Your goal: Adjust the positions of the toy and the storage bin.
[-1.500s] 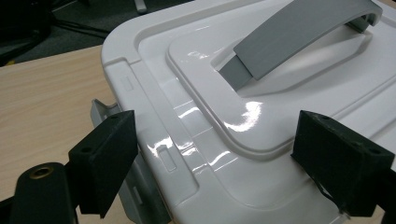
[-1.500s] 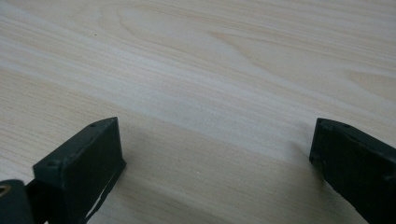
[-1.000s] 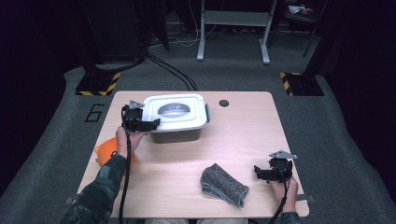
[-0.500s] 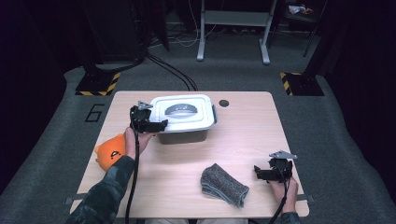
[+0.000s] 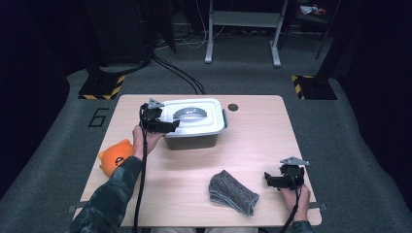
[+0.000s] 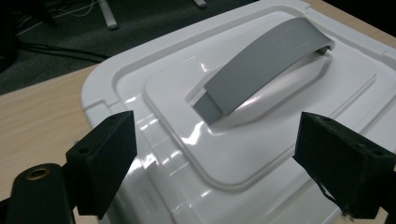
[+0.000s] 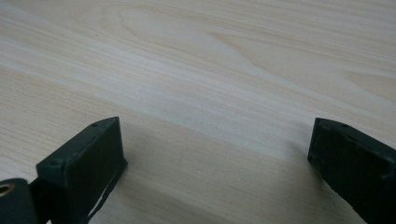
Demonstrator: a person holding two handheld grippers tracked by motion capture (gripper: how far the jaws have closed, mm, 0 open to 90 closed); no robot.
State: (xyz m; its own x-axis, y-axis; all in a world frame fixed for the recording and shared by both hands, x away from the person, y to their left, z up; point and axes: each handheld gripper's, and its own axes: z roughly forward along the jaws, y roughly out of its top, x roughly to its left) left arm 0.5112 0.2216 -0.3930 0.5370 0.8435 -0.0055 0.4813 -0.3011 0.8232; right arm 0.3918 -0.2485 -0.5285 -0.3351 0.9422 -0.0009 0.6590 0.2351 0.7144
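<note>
**Left gripper poised at the lidded box**

While the right gripper (image 5: 270, 179) rests low at the table's (image 5: 252, 141) five o'clock, jaws spread wide over bare wood and holding nothing, the left gripper (image 5: 171, 127) hangs at the nine o'clock edge of the white-lidded box (image 5: 194, 121). Its jaws stand wide apart with nothing between them, aimed at the grey handle (image 6: 261, 65). The box sits toward twelve o'clock. A grey cloth (image 5: 232, 192) lies at six, an orange plush toy (image 5: 114, 156) at eight.
</note>
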